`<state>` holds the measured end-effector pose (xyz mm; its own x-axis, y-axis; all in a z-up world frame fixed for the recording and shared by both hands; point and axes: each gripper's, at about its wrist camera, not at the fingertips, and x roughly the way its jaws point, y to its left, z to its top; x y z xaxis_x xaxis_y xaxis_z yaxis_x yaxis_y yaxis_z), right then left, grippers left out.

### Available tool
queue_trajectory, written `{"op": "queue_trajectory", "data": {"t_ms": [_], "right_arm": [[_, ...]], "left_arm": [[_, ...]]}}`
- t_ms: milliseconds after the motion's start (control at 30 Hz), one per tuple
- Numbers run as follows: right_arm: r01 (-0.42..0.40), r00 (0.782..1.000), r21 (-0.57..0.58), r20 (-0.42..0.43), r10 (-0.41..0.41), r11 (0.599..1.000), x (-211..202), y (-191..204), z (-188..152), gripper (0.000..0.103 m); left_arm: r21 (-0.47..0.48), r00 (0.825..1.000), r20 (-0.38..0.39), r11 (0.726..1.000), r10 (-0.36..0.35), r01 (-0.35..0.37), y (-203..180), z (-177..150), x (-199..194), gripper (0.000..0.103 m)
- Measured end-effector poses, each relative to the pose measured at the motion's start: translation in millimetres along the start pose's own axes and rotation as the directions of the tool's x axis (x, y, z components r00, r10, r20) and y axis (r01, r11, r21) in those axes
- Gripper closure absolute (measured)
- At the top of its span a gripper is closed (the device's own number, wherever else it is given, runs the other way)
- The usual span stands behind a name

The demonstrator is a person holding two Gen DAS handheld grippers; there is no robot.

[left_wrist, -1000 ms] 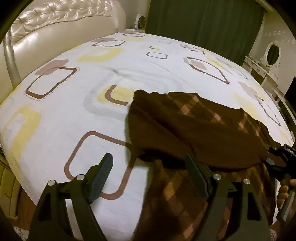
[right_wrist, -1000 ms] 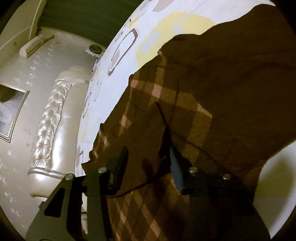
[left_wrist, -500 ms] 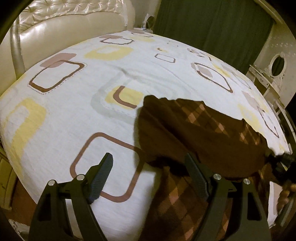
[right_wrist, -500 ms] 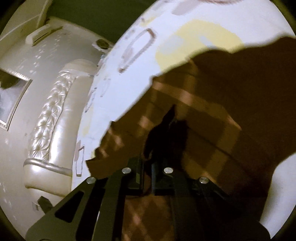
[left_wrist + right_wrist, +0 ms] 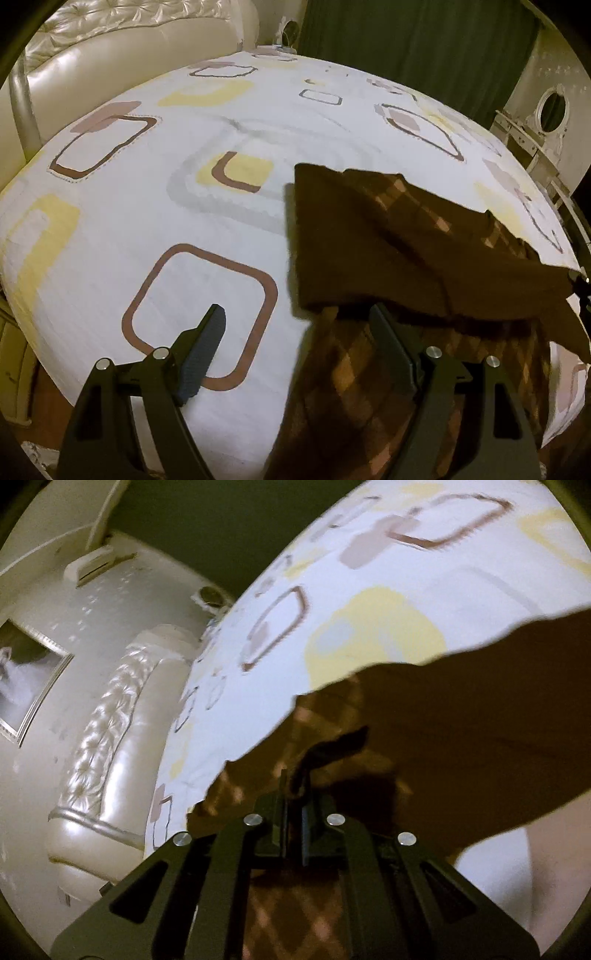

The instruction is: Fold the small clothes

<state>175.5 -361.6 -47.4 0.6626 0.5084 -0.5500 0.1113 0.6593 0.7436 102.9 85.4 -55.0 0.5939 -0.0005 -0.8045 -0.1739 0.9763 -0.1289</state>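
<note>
Left gripper (image 5: 295,332): angled down over the bed (image 5: 147,221), fingers spread, gripping nothing. Brown checked garment (image 5: 388,251): lying on bed, one edge raised. Right gripper (image 5: 293,812): fingers pinching that edge.

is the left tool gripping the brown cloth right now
No, the left tool stands wide open above the bed sheet, one finger over the sheet and the other over the brown checked garment, pinching nothing.
</note>
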Motion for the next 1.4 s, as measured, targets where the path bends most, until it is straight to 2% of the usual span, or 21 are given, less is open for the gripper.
{"op": "queue_trajectory", "data": {"t_ms": [167, 367, 500, 667, 767, 900, 1000, 1067, 1167, 1200, 1267, 1300, 1400], "right_arm": [[0.039, 0.999, 0.059, -0.020, -0.038, 0.998, 5.7, -37.3, -7.1, 0.098], [0.077, 0.996, 0.087, -0.049, -0.073, 0.993, 18.8, -65.6, -20.7, 0.098], [0.067, 0.997, 0.090, -0.041, -0.064, 0.994, 18.4, -71.1, -26.5, 0.099], [0.077, 0.997, 0.073, -0.035, -0.075, 0.994, 11.4, -72.0, -29.1, 0.099], [0.067, 0.997, 0.102, -0.051, -0.062, 0.993, 4.9, -77.1, -27.1, 0.098], [0.148, 0.988, 0.048, 0.040, -0.150, 0.988, -25.7, -65.2, -17.3, 0.085], [0.139, 0.987, -0.051, 0.092, -0.134, 0.989, -35.3, -34.1, -5.0, 0.084], [0.095, 0.995, -0.149, 0.049, -0.089, 0.984, -20.7, -5.3, 0.9, 0.082], [-0.024, 0.994, -0.303, -0.111, -0.010, 0.953, 29.5, 45.2, 1.2, 0.078], [-0.070, 0.985, -0.349, -0.172, 0.009, 0.935, 51.5, 62.9, -1.3, 0.078], [-0.116, 0.966, -0.440, -0.258, -0.002, 0.890, 90.5, 94.8, -9.2, 0.078], [-0.155, 0.948, -0.483, -0.317, -0.008, 0.862, 115.6, 112.4, -15.8, 0.078], [-0.220, 0.911, -0.529, -0.412, -0.021, 0.820, 169.2, 144.6, -30.5, 0.077]], "left_arm": [[-0.001, 1.000, -0.011, 1.000, 0.014, -0.014, 0.9, -3.6, 4.6, 0.024], [-0.039, 0.999, 0.050, 0.999, -0.010, 0.012, 2.1, 5.0, -8.8, 0.024], [-0.027, 0.998, 0.068, 1.000, -0.006, 0.007, -2.9, 19.4, -5.6, 0.024], [0.009, 0.999, 0.043, 1.000, 0.028, -0.029, -6.4, 30.6, 21.1, 0.024], [0.024, 0.998, -0.003, 0.998, 0.063, -0.063, -3.8, 32.1, 38.7, 0.024], [0.010, 0.998, -0.043, 0.998, 0.055, -0.054, 7.6, 28.8, 49.5, 0.024], [-0.017, 0.998, -0.043, 0.999, 0.035, -0.036, 13.5, 29.0, 44.6, 0.024], [-0.031, 1.000, -0.007, 0.999, 0.023, -0.023, 13.6, 32.7, 31.7, 0.024], [-0.032, 0.999, 0.049, 0.999, -0.005, 0.007, 7.6, 41.9, 16.7, 0.024], [-0.023, 0.998, 0.058, 0.999, -0.023, 0.024, 3.7, 46.2, 16.9, 0.024], [0.003, 0.998, 0.058, 1.000, -0.013, 0.013, -3.4, 50.7, 24.4, 0.023], [0.022, 0.999, 0.043, 1.000, 0.011, -0.012, -5.9, 51.5, 33.9, 0.023], [0.011, 0.999, -0.036, 0.999, 0.036, -0.036, -0.1, 49.9, 58.7, 0.023]]}}
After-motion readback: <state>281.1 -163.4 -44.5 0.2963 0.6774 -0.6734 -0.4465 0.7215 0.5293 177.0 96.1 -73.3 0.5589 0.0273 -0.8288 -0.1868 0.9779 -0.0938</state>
